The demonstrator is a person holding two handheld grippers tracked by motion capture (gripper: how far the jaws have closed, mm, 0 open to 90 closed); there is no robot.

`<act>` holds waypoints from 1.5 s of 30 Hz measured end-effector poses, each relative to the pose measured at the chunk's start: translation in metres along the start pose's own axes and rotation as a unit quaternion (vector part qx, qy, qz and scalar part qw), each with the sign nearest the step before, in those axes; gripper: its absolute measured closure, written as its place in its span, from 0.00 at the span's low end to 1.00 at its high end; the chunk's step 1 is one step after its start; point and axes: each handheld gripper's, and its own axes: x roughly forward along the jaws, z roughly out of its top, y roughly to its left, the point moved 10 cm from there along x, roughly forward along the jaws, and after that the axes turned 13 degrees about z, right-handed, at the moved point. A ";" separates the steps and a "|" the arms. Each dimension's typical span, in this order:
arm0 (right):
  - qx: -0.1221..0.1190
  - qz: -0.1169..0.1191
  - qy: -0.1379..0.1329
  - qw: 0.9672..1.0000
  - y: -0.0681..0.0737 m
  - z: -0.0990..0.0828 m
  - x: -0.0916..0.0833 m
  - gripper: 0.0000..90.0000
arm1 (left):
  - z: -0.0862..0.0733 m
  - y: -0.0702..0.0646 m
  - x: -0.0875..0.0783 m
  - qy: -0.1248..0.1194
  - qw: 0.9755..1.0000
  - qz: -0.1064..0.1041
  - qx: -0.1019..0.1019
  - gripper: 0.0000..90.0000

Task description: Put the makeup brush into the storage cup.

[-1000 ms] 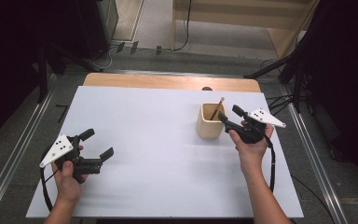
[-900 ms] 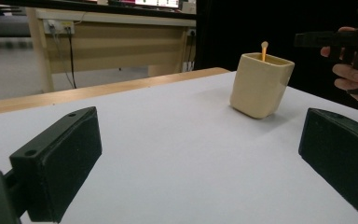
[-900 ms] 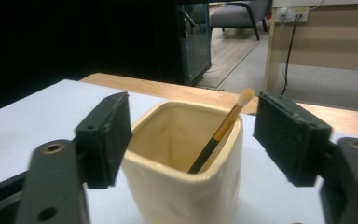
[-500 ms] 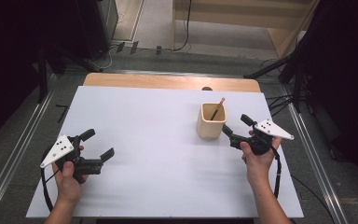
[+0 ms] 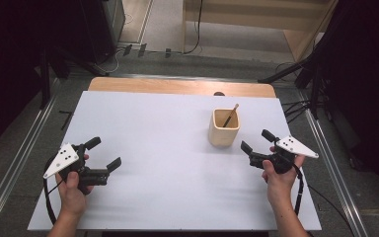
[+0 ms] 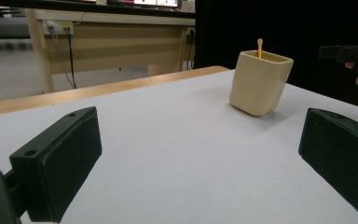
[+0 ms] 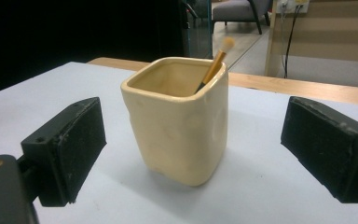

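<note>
Standing wide open and empty, the right claw [image 5: 255,141] has just been spreading its jaws, and nothing lies between them; it sits just beside the cream cup [image 5: 224,127], on that cup's right side. The left claw [image 5: 104,153] is likewise parted and holds nothing, well apart from the cup across the white table [image 5: 168,163]. Inside the cup leans a small brush [image 5: 231,115], its handle resting in the far right corner.

My reading is that the brush has been dropped in and the right claw is backing off. To do that well, draw it straight away from the cup wall with the jaws kept wide (a nudge could tip so light a vessel) and level above the table.

From the right claw's camera the cup [image 7: 179,116] shows a lumpy, hand-formed wall and the brush's pale tip [image 7: 227,44]; the high view gives instead the layout of both hands.
</note>
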 end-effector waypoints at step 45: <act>0.005 -0.026 0.007 1.000 -0.009 -0.030 -0.075 0.03 | -0.002 -0.001 -0.008 -0.001 1.000 0.007 0.011 0.00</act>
